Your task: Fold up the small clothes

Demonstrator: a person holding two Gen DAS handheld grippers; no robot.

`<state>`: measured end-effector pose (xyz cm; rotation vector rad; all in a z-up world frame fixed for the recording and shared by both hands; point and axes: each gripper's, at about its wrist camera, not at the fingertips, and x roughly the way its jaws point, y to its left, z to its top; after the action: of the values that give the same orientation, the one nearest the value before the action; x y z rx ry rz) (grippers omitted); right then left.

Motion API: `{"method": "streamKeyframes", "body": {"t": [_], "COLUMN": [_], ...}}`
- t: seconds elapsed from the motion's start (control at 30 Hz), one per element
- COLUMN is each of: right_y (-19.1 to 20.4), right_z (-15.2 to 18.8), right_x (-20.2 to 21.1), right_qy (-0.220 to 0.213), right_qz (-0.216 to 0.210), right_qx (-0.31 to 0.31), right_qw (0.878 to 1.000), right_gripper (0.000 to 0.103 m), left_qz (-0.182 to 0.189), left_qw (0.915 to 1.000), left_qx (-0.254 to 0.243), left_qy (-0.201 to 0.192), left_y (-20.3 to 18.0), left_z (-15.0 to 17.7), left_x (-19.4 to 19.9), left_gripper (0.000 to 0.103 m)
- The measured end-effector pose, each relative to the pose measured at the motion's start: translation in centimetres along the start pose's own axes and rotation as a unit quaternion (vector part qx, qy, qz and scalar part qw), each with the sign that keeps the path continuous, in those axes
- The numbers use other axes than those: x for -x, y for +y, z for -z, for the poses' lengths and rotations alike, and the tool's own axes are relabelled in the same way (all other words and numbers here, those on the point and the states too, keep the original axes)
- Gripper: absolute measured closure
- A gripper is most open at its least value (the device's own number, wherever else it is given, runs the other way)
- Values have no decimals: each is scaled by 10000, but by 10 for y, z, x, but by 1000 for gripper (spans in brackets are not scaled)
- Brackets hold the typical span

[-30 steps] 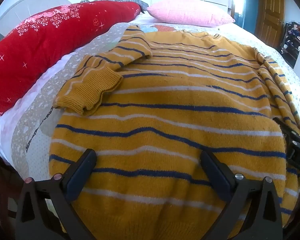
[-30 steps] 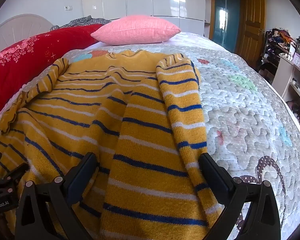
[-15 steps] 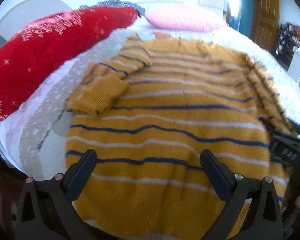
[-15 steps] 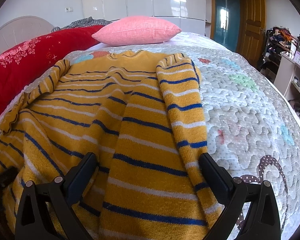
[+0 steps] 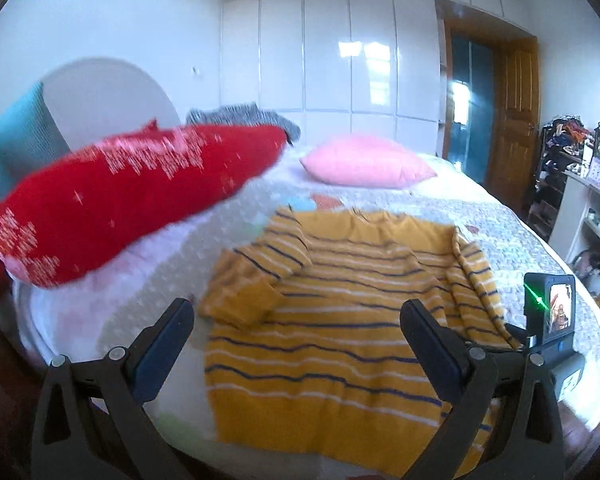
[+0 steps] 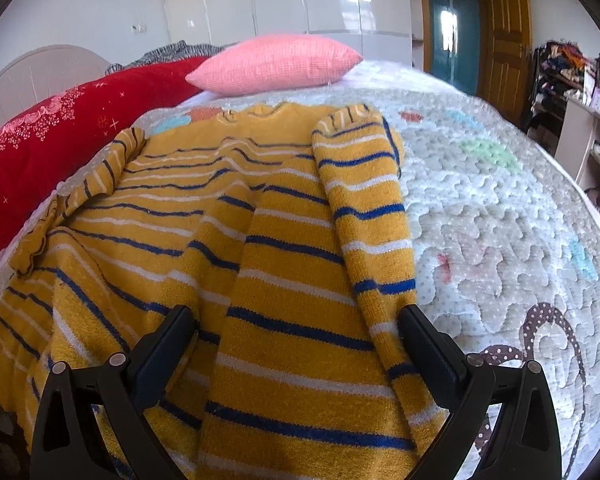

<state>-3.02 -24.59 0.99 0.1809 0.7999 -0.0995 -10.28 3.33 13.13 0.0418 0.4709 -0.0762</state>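
A mustard-yellow sweater (image 5: 340,320) with blue and white stripes lies flat on the bed, both sleeves folded in over the body. My left gripper (image 5: 296,344) is open and empty, raised well above and behind the sweater's hem. My right gripper (image 6: 296,352) is open, low over the sweater (image 6: 260,260) near its hem, with the right sleeve (image 6: 368,216) lying by its right finger. The right gripper's body also shows in the left wrist view (image 5: 548,320), beside the sweater's right edge.
A patterned quilt (image 6: 500,208) covers the bed. A long red cushion (image 5: 132,200) lies along the left side, and a pink pillow (image 5: 364,164) at the far end. White wardrobes, a wooden door and cluttered shelves (image 5: 572,168) stand beyond.
My left gripper has pulled back and risen away from the sweater, so the whole garment and room now show. The right gripper has stayed almost still over the hem.
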Motion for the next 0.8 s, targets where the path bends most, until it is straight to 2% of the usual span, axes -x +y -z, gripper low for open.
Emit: {"method": "streamKeyframes", "body": {"t": [0.13, 0.3, 0.37, 0.4, 0.47, 0.5, 0.53, 0.57, 0.63, 0.7, 0.8], "right_y": [1, 19, 19, 16, -4, -18, -34, -54, -75, -97, -102], "right_z": [-3, 0, -2, -6, -17, -23, -27, -32, -36, -31, -19], "right_x": [0, -4, -3, -2, 19, 36, 52, 72, 85, 89, 77], "right_qy": [304, 415, 461, 523, 357, 150, -59, -264, -316, -195, 54], "right_qz": [40, 645, 599, 446, -12, -256, -388, -303, -91, -80, -242], "right_qx": [113, 456, 547, 497, 127, -133, -371, -597, -727, -839, -909], "right_qw": [9995, 9960, 9956, 9964, 9993, 9995, 9985, 9974, 9968, 9962, 9956], "right_gripper": [0, 0, 0, 3, 36, 38, 36, 32, 22, 22, 22], "left_qz": [-234, 72, 112, 116, 109, 75, 50, 25, -20, -33, -50], "left_qw": [9996, 9994, 9989, 9988, 9988, 9989, 9990, 9989, 9985, 9979, 9968], "left_qx": [-117, 108, 143, 135, 126, 148, 168, 197, 230, 231, 229], "left_qy": [-124, 310, 433, 460, 460, 432, 422, 432, 496, 602, 764], "left_y": [8, 19, 21, 21, 25, 29, 30, 34, 39, 42, 43], "left_z": [-2, 1, 4, 5, 5, 5, 5, 5, 9, 15, 23], "left_x": [6, -4, -8, -8, -7, -5, -5, -5, -8, -13, -20], "left_gripper": [0, 0, 0, 0, 0, 0, 0, 0, 0, 0, 0]}}
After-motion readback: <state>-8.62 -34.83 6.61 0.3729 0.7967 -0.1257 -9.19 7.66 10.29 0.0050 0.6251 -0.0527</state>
